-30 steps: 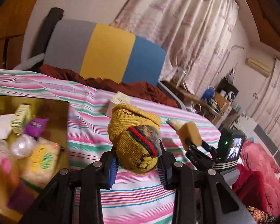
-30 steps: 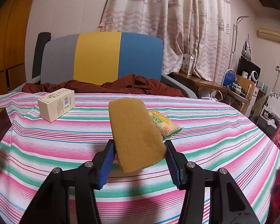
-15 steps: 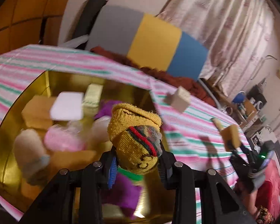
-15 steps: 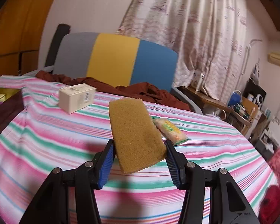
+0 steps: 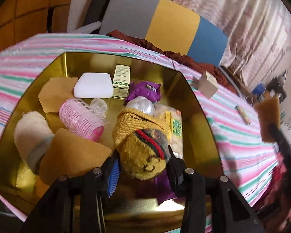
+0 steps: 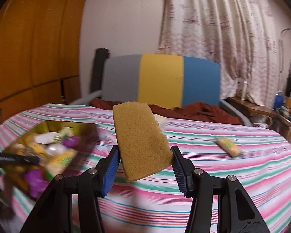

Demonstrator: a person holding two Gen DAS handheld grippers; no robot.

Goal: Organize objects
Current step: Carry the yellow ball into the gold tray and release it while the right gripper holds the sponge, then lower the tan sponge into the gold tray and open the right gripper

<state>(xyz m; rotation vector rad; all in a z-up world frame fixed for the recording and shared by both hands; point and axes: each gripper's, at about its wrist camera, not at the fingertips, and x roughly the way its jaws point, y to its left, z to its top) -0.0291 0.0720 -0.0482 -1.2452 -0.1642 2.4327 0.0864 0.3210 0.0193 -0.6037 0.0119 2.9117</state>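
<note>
1. Left gripper (image 5: 142, 168): clamped on the rolled yellow sock (image 5: 143, 145), held over the gold tin (image 5: 192, 101). Lower it into a free gap before you release.
2. Right gripper (image 6: 144, 168): closed on the brown sponge (image 6: 141, 139), above the striped bench (image 6: 223, 174). Hold it level and clear.

Left gripper (image 5: 142, 167) clamped on rolled yellow sock (image 5: 141, 145), pointing down toward 12 o'clock. Right gripper (image 6: 144, 169) clamped on tan sponge (image 6: 141, 137), sponge tilted toward 11 o'clock; seen at 3 o'clock in left view.
</note>
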